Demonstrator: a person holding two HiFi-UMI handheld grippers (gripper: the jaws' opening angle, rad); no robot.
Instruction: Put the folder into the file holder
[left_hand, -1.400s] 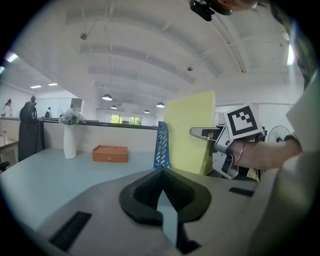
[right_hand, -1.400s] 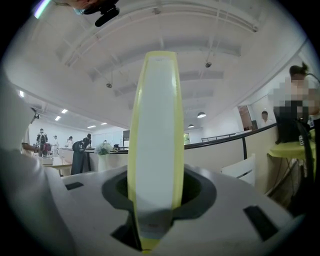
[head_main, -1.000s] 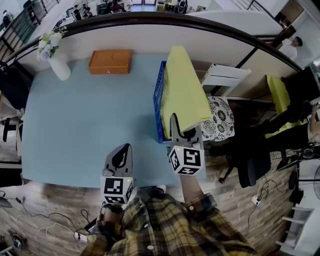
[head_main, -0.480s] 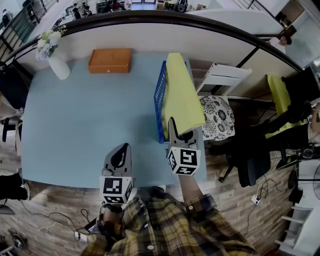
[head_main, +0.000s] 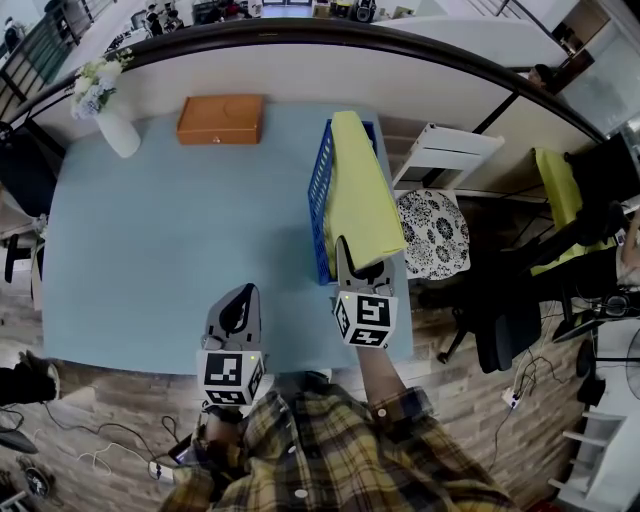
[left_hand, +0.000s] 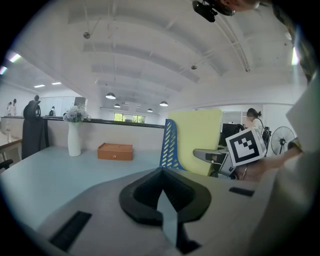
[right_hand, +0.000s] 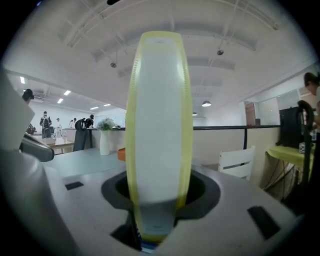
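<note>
My right gripper (head_main: 362, 262) is clamped on the near edge of the yellow folder (head_main: 362, 190). In the right gripper view the folder's spine stands upright between my jaws, and both pads press against its sides. The folder stands on edge, running from near to far along the right part of the light blue table (head_main: 170, 240). It sits just right of the mesh wall of the blue file holder (head_main: 320, 195). Its lower part seems to be down inside the holder, though I cannot tell whether the bottom edge rests on the holder's floor. The top of the folder tilts a little to the right, out over the holder's right side.

My left gripper (head_main: 243, 297) hangs over the near edge of the table, left of the right one and well apart from the folder. Its jaws are closed together with nothing between them.

At the far side of the table lies an orange box (head_main: 221, 120). In the far left corner stands a white vase (head_main: 120, 135) with pale flowers. A white chair (head_main: 450, 152) stands off the table's right side, beyond the holder.
</note>
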